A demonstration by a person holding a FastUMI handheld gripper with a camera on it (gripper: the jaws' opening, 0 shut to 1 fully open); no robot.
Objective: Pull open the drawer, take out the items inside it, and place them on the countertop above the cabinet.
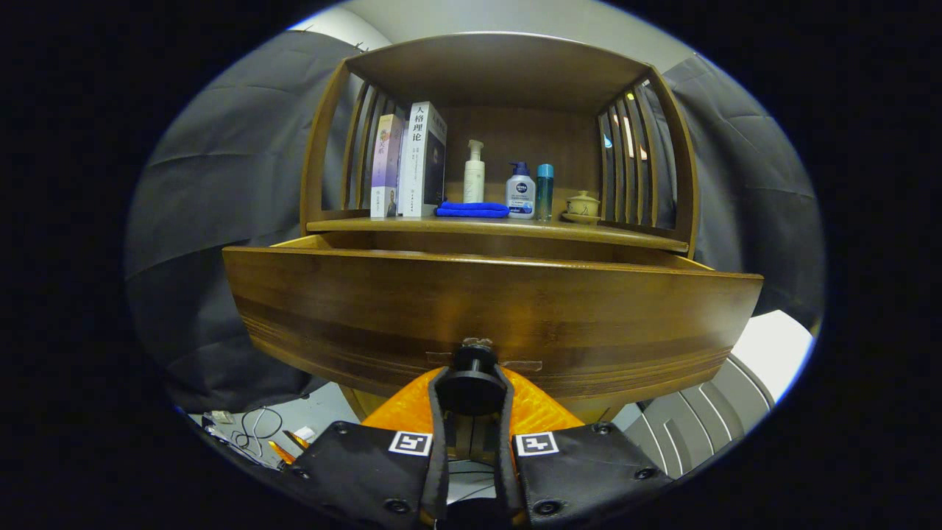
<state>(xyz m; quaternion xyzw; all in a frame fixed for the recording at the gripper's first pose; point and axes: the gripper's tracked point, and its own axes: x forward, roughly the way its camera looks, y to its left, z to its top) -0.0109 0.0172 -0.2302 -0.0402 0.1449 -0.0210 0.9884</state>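
On the countertop [412, 224] of the brown wooden cabinet [500, 73] you see, from left to right, two upright books [408, 165], a folded blue cloth [472, 210] lying flat just beside them, a white pump bottle [475, 175] standing behind the cloth, a white and blue pump bottle [520, 193], a slim teal bottle [544, 191] just beside it, and a small pale lidded cup on a saucer [582, 206] near the slatted right side.

Below the countertop the wide wooden drawer [353, 302] is pulled out toward you. Its front panel hides the inside, so you cannot tell what lies in it.

Your gripper [472, 394] is at the lower middle of the drawer front. Its two black fingers [438, 412] are close together and press from both sides on the round black knob [472, 368] of the drawer.

On the floor, left of the fingers, lie some cables [254, 427].
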